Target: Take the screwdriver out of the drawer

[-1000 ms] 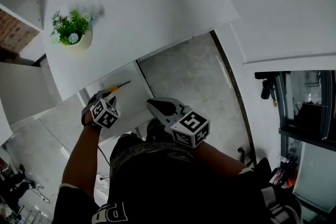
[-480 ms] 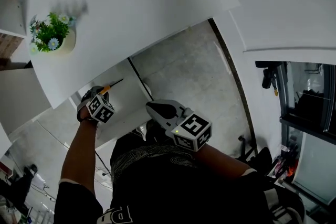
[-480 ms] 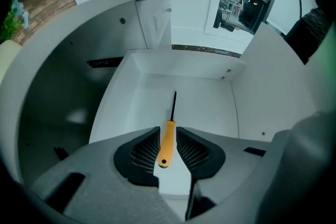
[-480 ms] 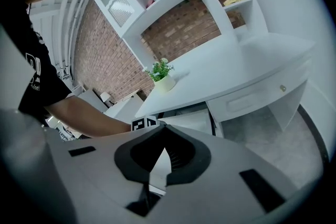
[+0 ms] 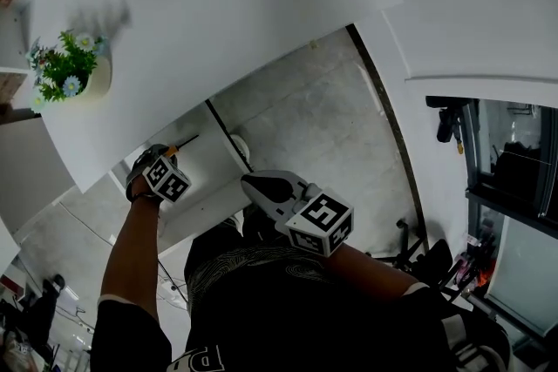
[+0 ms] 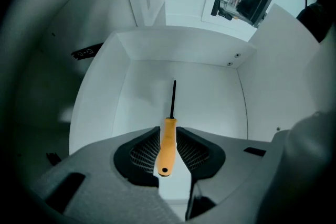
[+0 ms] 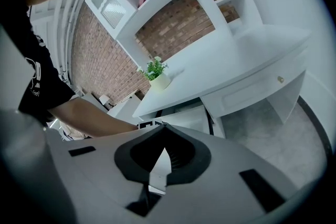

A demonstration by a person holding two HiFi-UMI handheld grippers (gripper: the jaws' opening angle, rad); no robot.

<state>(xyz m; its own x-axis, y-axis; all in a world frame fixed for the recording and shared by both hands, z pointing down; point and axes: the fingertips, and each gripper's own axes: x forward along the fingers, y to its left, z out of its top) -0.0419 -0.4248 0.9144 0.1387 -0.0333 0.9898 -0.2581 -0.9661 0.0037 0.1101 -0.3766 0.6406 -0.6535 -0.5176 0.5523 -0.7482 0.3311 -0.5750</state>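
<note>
The left gripper [image 6: 168,148] is clamped on the orange handle of the screwdriver [image 6: 168,131], whose dark shaft points out over the floor of the open white drawer [image 6: 184,50]. The drawer juts from under the white table [image 5: 218,13], which carries a potted plant [image 5: 70,70]. The right gripper [image 7: 162,159] hangs beside the drawer, its jaws closed on nothing. The shirt print is cut off and unreadable.

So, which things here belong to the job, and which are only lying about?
For the job: screwdriver, clamped by its orange handle in the left gripper; open drawer.
Just about: potted plant on the desk top.
</note>
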